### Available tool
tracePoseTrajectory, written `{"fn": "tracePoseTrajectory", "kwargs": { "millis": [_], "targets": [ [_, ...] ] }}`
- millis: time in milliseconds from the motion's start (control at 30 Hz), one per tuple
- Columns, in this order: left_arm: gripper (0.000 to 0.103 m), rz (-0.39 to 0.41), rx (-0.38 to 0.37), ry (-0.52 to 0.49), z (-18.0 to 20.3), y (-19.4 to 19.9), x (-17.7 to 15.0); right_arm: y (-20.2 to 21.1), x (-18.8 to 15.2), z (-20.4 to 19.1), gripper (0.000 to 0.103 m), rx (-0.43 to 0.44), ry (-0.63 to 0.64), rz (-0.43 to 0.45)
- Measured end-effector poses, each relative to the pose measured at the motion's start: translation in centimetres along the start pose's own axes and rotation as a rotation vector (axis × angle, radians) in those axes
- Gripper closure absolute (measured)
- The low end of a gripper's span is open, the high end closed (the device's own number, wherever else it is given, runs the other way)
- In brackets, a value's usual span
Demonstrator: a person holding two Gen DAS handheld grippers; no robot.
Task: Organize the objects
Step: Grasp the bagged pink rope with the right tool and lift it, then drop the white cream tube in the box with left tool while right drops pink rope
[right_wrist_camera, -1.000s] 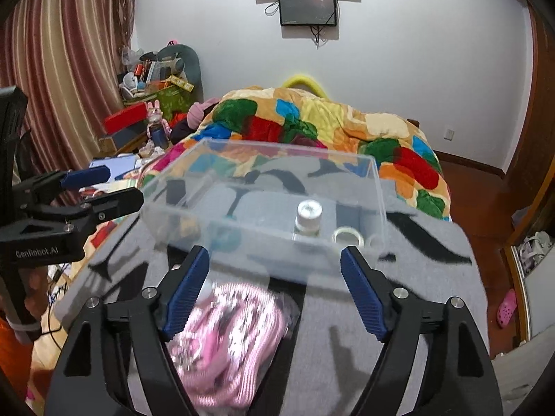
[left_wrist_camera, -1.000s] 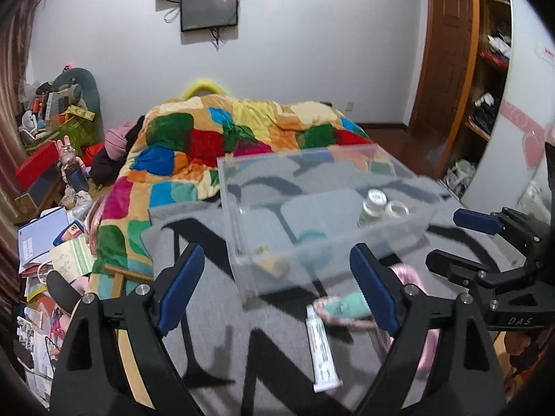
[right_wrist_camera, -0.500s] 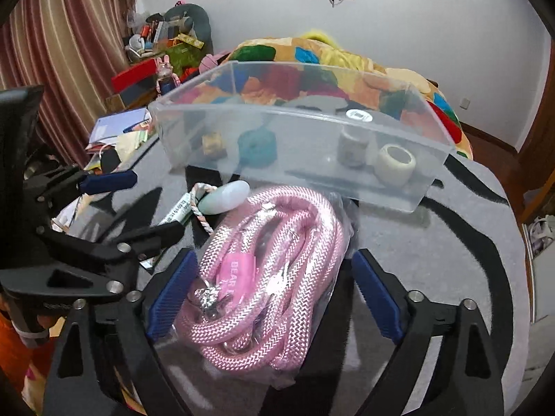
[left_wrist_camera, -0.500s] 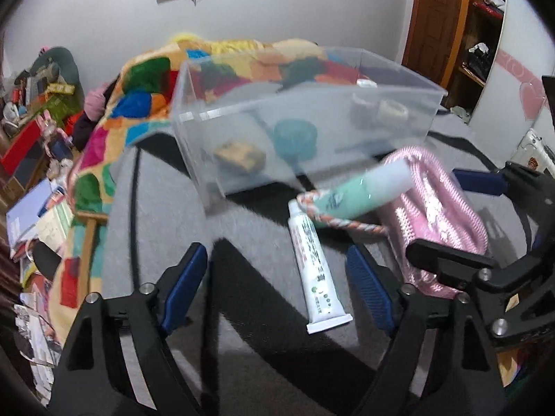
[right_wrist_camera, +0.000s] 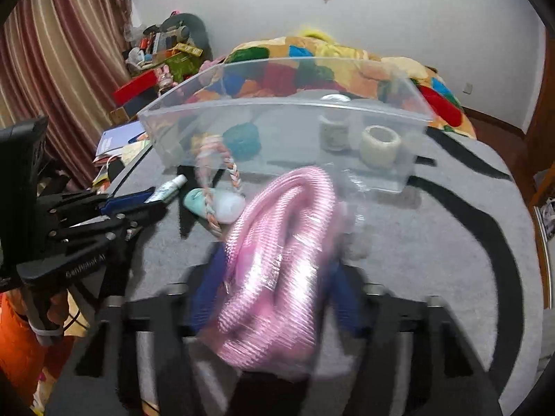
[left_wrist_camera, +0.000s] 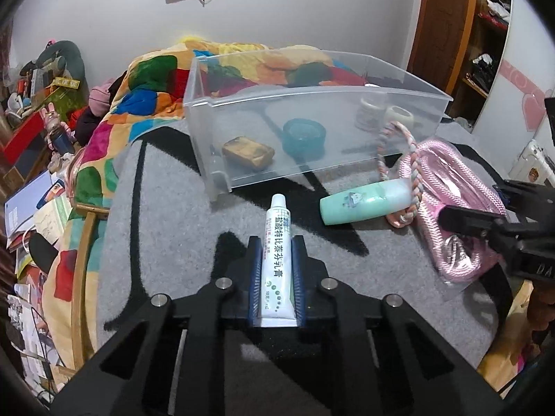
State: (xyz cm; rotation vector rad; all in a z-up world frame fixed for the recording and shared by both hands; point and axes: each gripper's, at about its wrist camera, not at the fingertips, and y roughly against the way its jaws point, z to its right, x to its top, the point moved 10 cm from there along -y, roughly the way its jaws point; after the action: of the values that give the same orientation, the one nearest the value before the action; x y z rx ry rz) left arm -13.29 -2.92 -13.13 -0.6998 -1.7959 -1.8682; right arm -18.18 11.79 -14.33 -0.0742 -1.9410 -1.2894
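My left gripper [left_wrist_camera: 276,242] is shut on a white ointment tube [left_wrist_camera: 275,253] lying on the grey rug. My right gripper [right_wrist_camera: 274,270] is closed around a bagged pink rope [right_wrist_camera: 277,260], blurred by motion; the rope also shows in the left wrist view [left_wrist_camera: 451,208]. A clear plastic bin [left_wrist_camera: 312,97] stands behind, holding a brown block [left_wrist_camera: 248,152], a teal round tin [left_wrist_camera: 303,135], a jar [right_wrist_camera: 333,131] and a tape roll [right_wrist_camera: 380,144]. A mint green bottle [left_wrist_camera: 364,204] with a braided cord [left_wrist_camera: 412,173] lies between tube and rope.
The grey black-patterned rug [left_wrist_camera: 166,215] covers the bed; a colourful patchwork quilt [left_wrist_camera: 145,83] lies behind the bin. Clutter, books and toys [left_wrist_camera: 38,180] sit on the floor at left. A wooden door and shelves [left_wrist_camera: 451,20] stand at right.
Both grippers moved down and forward and closed: the left onto the ointment tube, the right onto the bagged pink rope.
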Motion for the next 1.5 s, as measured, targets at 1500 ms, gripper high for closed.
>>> {"fn": "tracePoseTrajectory", "kwargs": {
  "millis": [1500],
  "targets": [
    [0.087,0.26,-0.039,0.087,-1.2,5.5,12.3,6.3,14.3,0.3,0.084,-0.045,0.015,0.312]
  ]
}}
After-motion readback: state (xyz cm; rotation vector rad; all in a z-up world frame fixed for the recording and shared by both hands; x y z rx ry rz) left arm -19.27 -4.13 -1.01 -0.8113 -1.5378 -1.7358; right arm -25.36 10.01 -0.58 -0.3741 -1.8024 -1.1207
